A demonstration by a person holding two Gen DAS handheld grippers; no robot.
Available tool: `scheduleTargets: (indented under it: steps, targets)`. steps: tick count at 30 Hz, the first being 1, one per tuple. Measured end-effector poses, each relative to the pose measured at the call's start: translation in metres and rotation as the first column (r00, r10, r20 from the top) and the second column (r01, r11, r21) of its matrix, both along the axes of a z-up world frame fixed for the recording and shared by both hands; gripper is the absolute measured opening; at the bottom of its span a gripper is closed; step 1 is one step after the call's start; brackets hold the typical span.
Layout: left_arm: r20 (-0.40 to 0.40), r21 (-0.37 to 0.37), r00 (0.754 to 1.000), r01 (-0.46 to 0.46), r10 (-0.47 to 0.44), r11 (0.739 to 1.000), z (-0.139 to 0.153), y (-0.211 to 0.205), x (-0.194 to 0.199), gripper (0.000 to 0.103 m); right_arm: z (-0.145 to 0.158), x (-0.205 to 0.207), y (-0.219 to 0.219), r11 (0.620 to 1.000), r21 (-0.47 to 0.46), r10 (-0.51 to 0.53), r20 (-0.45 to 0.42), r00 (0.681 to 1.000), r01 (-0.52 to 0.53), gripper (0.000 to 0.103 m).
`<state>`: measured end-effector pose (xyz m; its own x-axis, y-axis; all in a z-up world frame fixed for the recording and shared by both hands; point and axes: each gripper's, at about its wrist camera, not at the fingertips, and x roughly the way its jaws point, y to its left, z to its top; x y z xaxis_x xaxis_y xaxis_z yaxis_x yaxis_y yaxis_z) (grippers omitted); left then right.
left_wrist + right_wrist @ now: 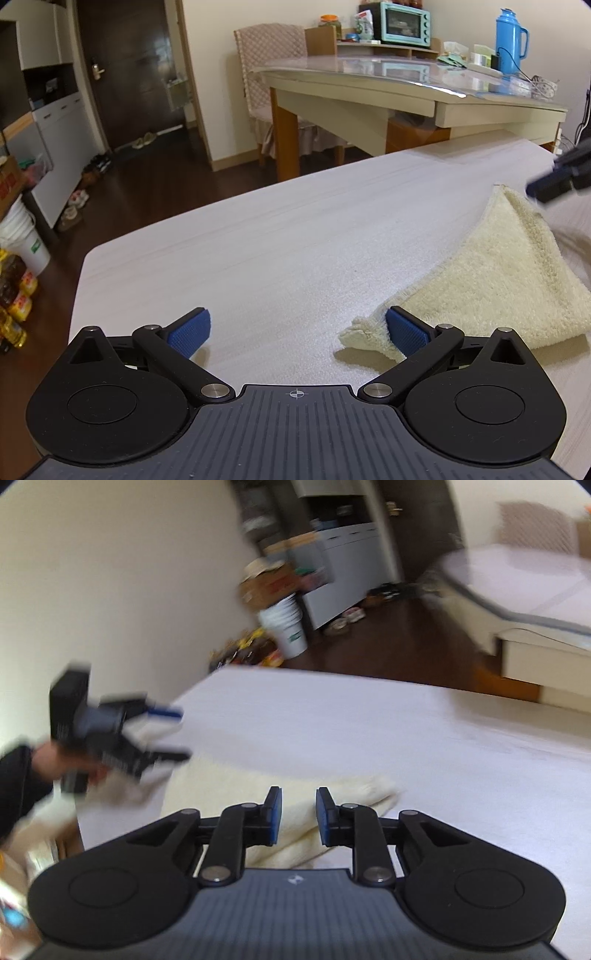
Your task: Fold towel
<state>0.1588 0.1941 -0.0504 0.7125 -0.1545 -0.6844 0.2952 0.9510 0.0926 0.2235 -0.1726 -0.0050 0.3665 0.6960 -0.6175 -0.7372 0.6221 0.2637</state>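
Observation:
A cream towel (pixel 495 280) lies folded on the white table (pixel 258 251), to the right in the left wrist view. My left gripper (pixel 297 334) is wide open and empty; its right pad (pixel 406 334) rests beside the towel's near corner. My right gripper (pixel 298 816) hovers over the towel (pixel 306 812) with its jaws a small gap apart, holding nothing. The right gripper also shows in the left wrist view (pixel 554 184), blurred, above the towel's far corner. The left gripper shows in the right wrist view (pixel 162 734), open, at the towel's left end.
A dining table (pixel 406 96) with a blue thermos (pixel 511 40) and a teal oven (pixel 404 24) stands behind, with a covered chair (pixel 273 74). White buckets (pixel 26 236), bottles and shoes lie on the dark floor at left. The table's left edge is near.

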Motion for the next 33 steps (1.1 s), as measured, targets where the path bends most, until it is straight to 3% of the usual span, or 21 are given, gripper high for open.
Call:
scheduleTargets:
  steps: [4, 9, 14, 18, 33]
  targets:
    - [0.000, -0.001, 1.000, -0.006, 0.006, 1.000, 0.000, 0.000, 0.000, 0.103, -0.009, -0.012, 0.014, 0.989, -0.139, 0.059, 0.083, 0.995, -0.047, 0.022]
    - [0.000, -0.002, 1.000, 0.000, 0.000, 1.000, -0.001, 0.000, 0.001, 0.103, -0.004, -0.012, 0.011, 0.982, -0.179, 0.065, 0.065, 0.996, -0.053, 0.022]
    - [0.001, -0.003, 1.000, 0.002, -0.002, 1.000, -0.001, 0.001, 0.001, 0.103, 0.007, -0.011, 0.011, 0.992, -0.113, 0.057, 0.096, 0.994, -0.046, 0.028]
    - [0.010, 0.018, 1.000, 0.010, -0.011, 1.000, 0.000, -0.001, 0.000, 0.103, -0.007, -0.010, 0.025, 0.982, -0.174, 0.098, 0.095, 0.991, -0.080, 0.028]
    - [0.013, 0.036, 1.000, 0.016, -0.016, 0.999, 0.002, -0.003, 0.024, 0.103, -0.010, -0.022, 0.021, 0.981, -0.186, 0.059, 0.051, 0.997, -0.048, 0.028]
